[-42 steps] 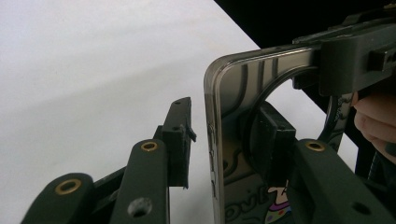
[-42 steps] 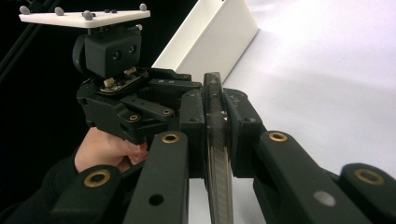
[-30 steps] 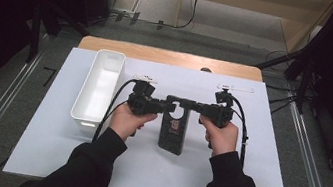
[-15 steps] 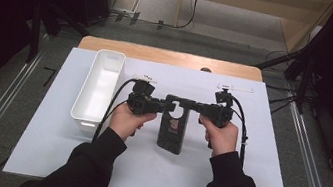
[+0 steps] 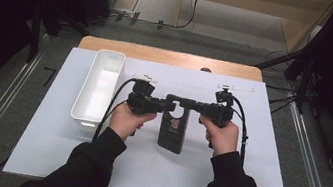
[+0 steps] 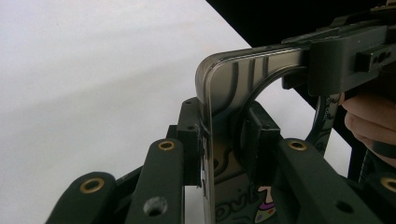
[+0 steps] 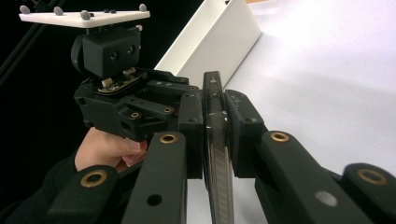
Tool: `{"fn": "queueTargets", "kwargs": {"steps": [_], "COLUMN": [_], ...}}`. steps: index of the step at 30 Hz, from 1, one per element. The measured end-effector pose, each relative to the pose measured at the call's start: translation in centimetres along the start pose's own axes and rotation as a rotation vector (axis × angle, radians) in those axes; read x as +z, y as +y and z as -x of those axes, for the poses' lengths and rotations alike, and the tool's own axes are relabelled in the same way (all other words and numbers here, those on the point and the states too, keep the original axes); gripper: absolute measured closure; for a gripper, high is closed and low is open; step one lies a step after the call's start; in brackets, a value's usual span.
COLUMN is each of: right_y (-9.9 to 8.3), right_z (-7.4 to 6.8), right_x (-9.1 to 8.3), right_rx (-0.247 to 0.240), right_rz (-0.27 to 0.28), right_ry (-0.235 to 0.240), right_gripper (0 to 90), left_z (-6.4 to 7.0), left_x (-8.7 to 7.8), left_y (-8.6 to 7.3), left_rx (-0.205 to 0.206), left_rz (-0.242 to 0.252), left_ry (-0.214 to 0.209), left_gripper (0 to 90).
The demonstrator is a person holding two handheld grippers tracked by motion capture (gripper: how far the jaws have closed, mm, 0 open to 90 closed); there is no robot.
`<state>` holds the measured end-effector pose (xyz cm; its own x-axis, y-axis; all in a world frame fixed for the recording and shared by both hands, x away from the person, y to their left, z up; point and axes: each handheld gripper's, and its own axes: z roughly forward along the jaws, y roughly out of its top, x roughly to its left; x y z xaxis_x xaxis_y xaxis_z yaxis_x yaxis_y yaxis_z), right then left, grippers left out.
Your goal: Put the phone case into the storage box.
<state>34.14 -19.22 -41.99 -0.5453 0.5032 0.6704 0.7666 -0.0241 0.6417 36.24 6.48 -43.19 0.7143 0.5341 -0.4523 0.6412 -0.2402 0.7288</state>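
A dark flat plate (image 5: 172,131) with a round cut-out near its top and a small colourful print sits at the table's middle. My left gripper (image 5: 168,105) is shut on its upper left corner, and my right gripper (image 5: 191,104) is shut on the top edge from the other side. In the left gripper view both pads of my left gripper (image 6: 223,133) press the plate (image 6: 224,84), with the right gripper (image 6: 348,51) beyond. In the right gripper view my right gripper (image 7: 215,123) clamps the plate (image 7: 219,186) edge-on, and the left gripper (image 7: 126,93) sits just behind it.
A long white bin (image 5: 99,88) stands at the left, close to the left hand. A white sheet (image 5: 242,176) covers the table, whose wooden far edge (image 5: 170,56) shows. Dark stands and cables flank the table.
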Motion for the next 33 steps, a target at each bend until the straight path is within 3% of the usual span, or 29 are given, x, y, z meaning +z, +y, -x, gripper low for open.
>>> {"fn": "queueTargets", "kwargs": {"steps": [6, 10, 16, 20, 25, 33], "right_y": [-0.02, -0.05, -0.13, -0.24, -0.33, -0.48], "right_z": [-0.06, -0.12, -0.27, -0.64, -0.63, -0.77], "right_x": [0.06, 0.18, 0.46, 0.48, 0.43, 0.36], "right_rx": [-0.017, -0.031, -0.087, -0.153, -0.157, -0.177], "right_rz": [0.002, 0.0, 0.009, 0.012, -0.008, -0.044], "right_ry": [-0.011, -0.011, -0.001, -0.033, -0.017, -0.021], "right_gripper": [70.6, 61.4, 41.8, 35.2, 29.8, 28.8], "left_z": [0.2, 0.21, 0.24, 0.32, 0.18, 0.21], "left_x": [-0.02, -0.08, -0.16, -0.22, -0.42, -0.49], "left_y": [0.04, 0.09, 0.14, 0.21, 0.31, 0.38], "left_rx": [0.011, 0.012, 0.019, 0.021, 0.019, 0.027], "left_rz": [0.004, 0.006, 0.005, 0.006, -0.007, -0.022], "left_ry": [-0.003, -0.005, -0.007, 0.0, 0.012, 0.025], "left_gripper": [71.2, 71.2, 71.2, 71.1, 71.1, 71.0]}}
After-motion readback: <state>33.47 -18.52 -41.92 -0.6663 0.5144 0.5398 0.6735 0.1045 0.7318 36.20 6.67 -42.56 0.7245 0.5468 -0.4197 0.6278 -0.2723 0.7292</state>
